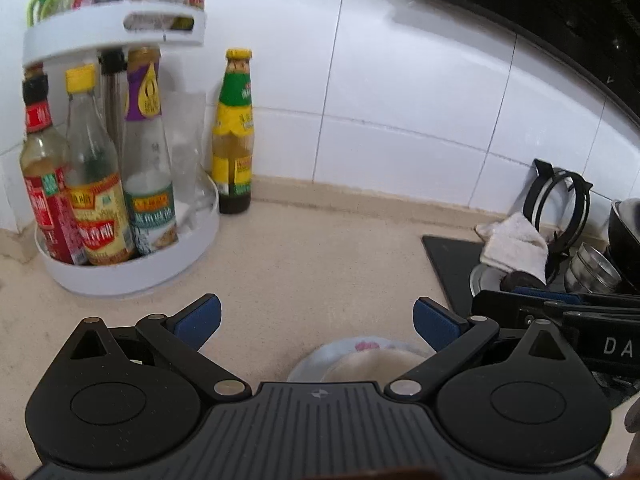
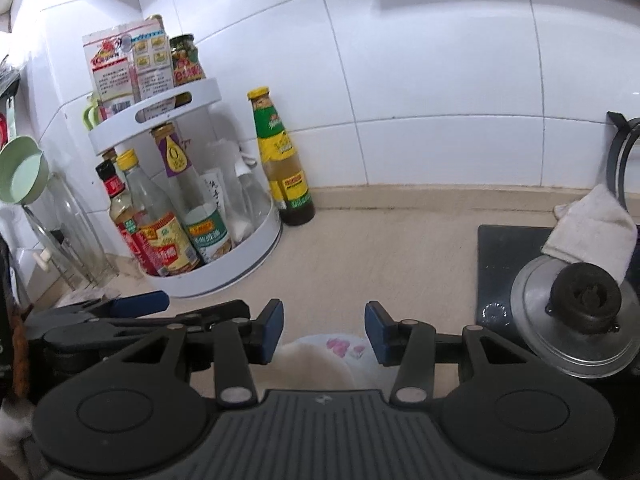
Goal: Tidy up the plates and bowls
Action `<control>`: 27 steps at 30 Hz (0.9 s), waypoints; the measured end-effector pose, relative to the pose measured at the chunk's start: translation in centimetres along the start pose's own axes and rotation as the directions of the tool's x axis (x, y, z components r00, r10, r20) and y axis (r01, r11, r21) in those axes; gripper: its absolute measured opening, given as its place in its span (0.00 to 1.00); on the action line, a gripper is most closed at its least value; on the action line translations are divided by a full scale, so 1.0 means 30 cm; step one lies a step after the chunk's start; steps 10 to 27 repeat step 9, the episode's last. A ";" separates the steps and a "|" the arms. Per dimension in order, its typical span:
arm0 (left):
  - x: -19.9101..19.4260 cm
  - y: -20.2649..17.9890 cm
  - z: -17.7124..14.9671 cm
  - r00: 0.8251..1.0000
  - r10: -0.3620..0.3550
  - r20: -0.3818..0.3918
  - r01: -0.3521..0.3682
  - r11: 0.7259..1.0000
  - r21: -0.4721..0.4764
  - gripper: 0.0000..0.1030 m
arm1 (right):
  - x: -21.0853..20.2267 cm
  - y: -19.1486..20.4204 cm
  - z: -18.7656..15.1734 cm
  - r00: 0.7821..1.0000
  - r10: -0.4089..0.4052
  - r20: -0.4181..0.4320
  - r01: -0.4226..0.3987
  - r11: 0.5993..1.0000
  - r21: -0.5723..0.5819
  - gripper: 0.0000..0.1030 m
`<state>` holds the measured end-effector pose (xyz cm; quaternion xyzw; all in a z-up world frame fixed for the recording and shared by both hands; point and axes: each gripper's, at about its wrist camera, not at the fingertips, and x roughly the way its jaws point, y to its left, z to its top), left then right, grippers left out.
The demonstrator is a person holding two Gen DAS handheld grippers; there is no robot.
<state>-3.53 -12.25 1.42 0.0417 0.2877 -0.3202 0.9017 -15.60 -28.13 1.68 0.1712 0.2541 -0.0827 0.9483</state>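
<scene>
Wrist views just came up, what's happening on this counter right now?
A person holds two grippers above a flowered dish on the beige counter. The left gripper has its jaws wide open and holds nothing. The right gripper has its jaws partly open, also holding nothing. A condiment rack stands behind; a pot lid rests on the stove.

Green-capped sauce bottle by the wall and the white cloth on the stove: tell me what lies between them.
Nothing: between the sauce bottle and the cloth the right wrist view shows only bare beige countertop and the stove's dark edge.
</scene>
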 end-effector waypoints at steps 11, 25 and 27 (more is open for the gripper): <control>-0.047 -0.003 0.018 0.994 0.047 0.102 -0.048 0.999 0.003 1.00 | 0.000 -0.008 0.006 1.000 -0.008 0.026 0.008 1.000 0.023 0.42; -0.047 -0.003 0.018 0.994 0.047 0.102 -0.048 0.999 0.003 1.00 | 0.000 -0.008 0.006 1.000 -0.008 0.026 0.008 1.000 0.023 0.42; -0.047 -0.003 0.018 0.994 0.047 0.102 -0.048 0.999 0.003 1.00 | 0.000 -0.008 0.006 1.000 -0.008 0.026 0.008 1.000 0.023 0.42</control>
